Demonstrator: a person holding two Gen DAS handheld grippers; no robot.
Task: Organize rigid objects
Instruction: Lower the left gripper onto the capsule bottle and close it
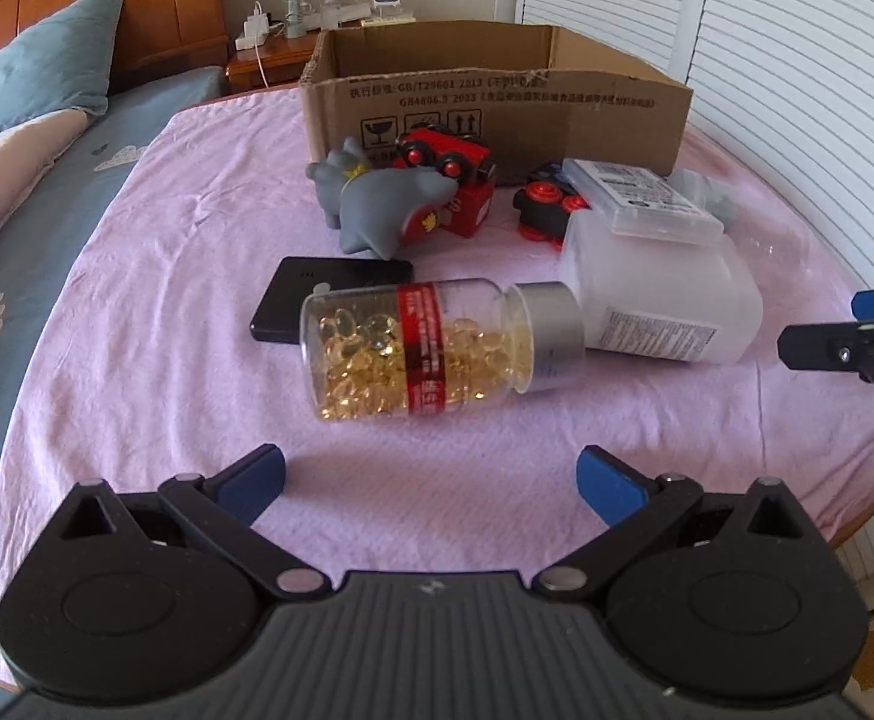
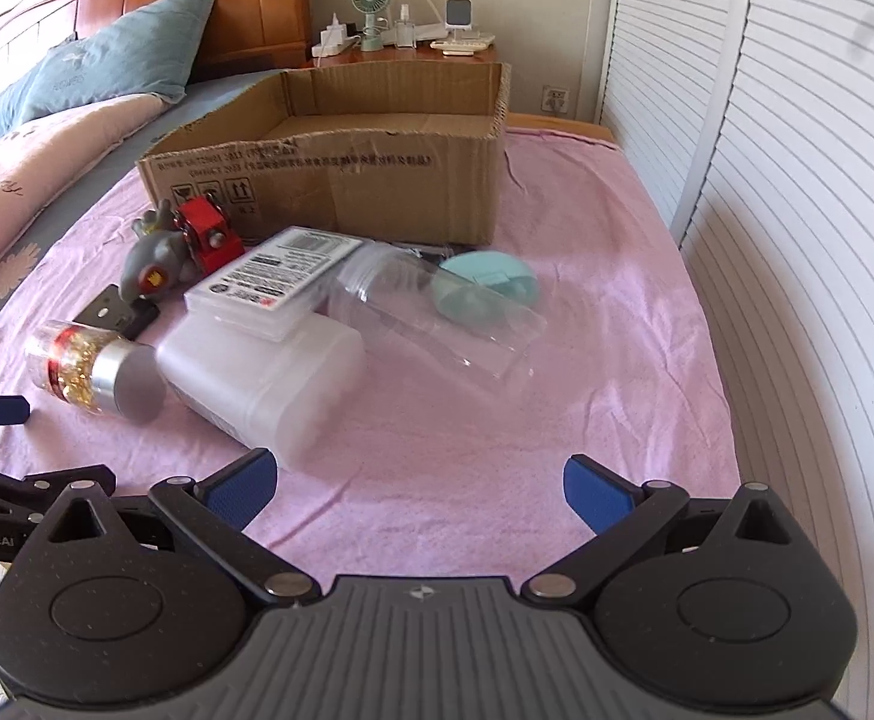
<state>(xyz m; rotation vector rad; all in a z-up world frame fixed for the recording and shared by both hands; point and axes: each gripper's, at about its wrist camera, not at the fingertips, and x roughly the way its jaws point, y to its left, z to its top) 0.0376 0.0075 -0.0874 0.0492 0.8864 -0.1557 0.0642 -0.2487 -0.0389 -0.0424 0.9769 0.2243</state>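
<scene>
The desk [image 2: 586, 360], draped in a pink cloth, carries everything I am to sort. At its far side stands the cardboard box [image 2: 341, 180], open at the top, its floor bare where the right wrist view looks in. Just in front of the box the things lie in a loose cluster.

The frosted white container [image 1: 670, 300] lies on its side, and a flat clear case [image 2: 272, 282] with a printed label rests on top of it. Beside them, in the right wrist view, a clear plastic cup [image 2: 442, 324] lies tipped over, with a teal round object [image 2: 490, 288] behind it. The capsule bottle [image 1: 437, 348], silver-capped and red-labelled, lies on its side with its cap touching the white container; its base overlaps a black phone [image 1: 329, 288]. Nearer the box are a grey toy animal [image 1: 377, 204], a red toy car [image 1: 448, 162] leaning on it, and a black toy with red wheels [image 1: 544, 210].

My left tool [image 1: 431, 474] hovers just short of the capsule bottle, its blue pads spread wide, gripping nothing. My right tool [image 2: 419, 480] hangs near the white container, likewise spread and empty.
</scene>
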